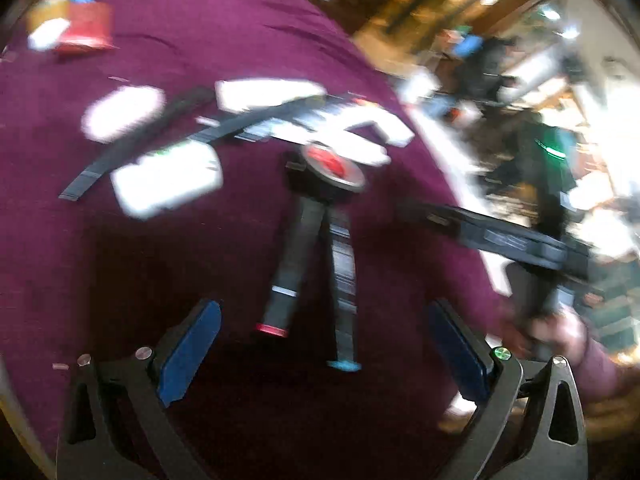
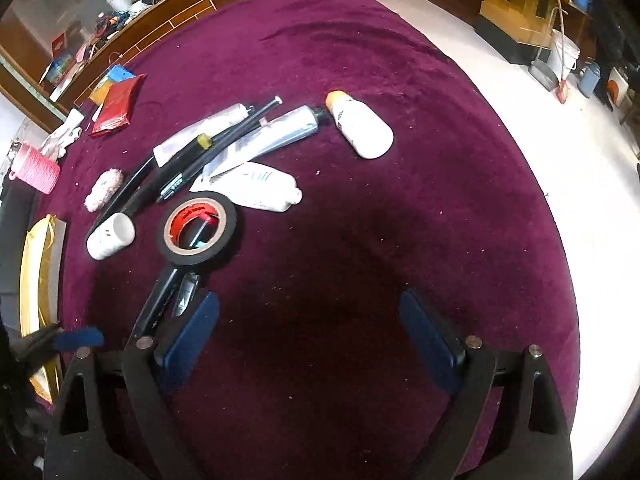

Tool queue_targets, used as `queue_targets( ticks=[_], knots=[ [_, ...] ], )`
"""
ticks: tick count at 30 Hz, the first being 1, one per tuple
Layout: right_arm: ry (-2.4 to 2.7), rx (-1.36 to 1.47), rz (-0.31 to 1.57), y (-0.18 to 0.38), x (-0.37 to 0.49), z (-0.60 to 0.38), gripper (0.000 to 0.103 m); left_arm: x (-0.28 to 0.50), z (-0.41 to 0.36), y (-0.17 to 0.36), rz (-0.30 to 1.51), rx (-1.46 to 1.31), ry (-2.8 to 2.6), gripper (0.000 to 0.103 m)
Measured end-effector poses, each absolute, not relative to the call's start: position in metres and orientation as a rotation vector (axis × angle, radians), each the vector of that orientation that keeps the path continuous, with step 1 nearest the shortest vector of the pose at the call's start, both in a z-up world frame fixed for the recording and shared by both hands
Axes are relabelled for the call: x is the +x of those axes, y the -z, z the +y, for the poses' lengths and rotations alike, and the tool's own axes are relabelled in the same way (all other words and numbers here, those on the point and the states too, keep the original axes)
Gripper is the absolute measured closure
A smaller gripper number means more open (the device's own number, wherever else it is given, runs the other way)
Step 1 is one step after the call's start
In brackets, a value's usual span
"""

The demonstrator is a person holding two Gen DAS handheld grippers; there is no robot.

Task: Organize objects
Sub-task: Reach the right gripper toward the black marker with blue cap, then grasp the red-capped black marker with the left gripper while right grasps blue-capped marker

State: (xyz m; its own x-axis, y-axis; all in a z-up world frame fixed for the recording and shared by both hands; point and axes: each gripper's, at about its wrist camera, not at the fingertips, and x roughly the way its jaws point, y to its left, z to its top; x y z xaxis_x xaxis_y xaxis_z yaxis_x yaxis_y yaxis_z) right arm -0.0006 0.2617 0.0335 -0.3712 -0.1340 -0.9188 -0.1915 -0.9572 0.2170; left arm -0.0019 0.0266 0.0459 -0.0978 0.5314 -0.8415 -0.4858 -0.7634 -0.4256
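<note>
Hovering empty with jaws wide, the left gripper [image 1: 324, 344] and right gripper [image 2: 310, 332] hang between picks over the maroon desk [image 2: 360, 80]; the tape roll [image 2: 199, 227], tubes and white bottle [image 2: 360, 128] lie clustered centre-left, so next comes choosing one

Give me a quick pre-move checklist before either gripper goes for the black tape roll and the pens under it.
1. Right gripper empty, jaws wide: ok.
2. Left gripper empty, jaws wide: ok.
3. Black tape roll lying flat on the cloth: ok.
4. Tape roll free of other items: not ok, it rests across two pens.
5. Left view sharp enough to aim: not ok, blurred.
6. Bare cloth ahead of the right gripper: ok.
</note>
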Motion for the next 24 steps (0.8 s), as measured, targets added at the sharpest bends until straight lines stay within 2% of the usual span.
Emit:
queue_targets(
  ticks=[2, 5, 6, 7, 10, 24],
  knots=[
    [-2.526, -1.747, 0.456, -0.031, -0.001, 0.261, 0.01, -0.002, 0.031, -0.046, 0.033, -1.49, -2.003, 0.004],
    [-2.531, -1.753, 0.437, -0.031, -0.002, 0.258, 0.01, -0.004, 0.035, -0.041, 0.068, -1.49, -2.006, 0.012],
    [-2.537, -1.748, 0.429, -0.031, -0.001, 0.257, 0.01, -0.005, 0.038, -0.037, 0.088, -1.489, -1.995, 0.021],
    [-2.541, -1.744, 0.427, -0.032, -0.001, 0.257, 0.01, -0.004, 0.044, -0.035, 0.111, -1.491, -1.99, 0.036],
    [-2.55, -1.729, 0.413, -0.035, 0.001, 0.257, 0.01, -0.003, 0.051, -0.025, 0.159, -1.522, -1.958, 0.053],
    [-2.525, -1.707, 0.454, -0.035, 0.007, 0.271, 0.01, -0.018, 0.068, -0.028, 0.215, -1.475, -1.966, 0.053]
  ],
)
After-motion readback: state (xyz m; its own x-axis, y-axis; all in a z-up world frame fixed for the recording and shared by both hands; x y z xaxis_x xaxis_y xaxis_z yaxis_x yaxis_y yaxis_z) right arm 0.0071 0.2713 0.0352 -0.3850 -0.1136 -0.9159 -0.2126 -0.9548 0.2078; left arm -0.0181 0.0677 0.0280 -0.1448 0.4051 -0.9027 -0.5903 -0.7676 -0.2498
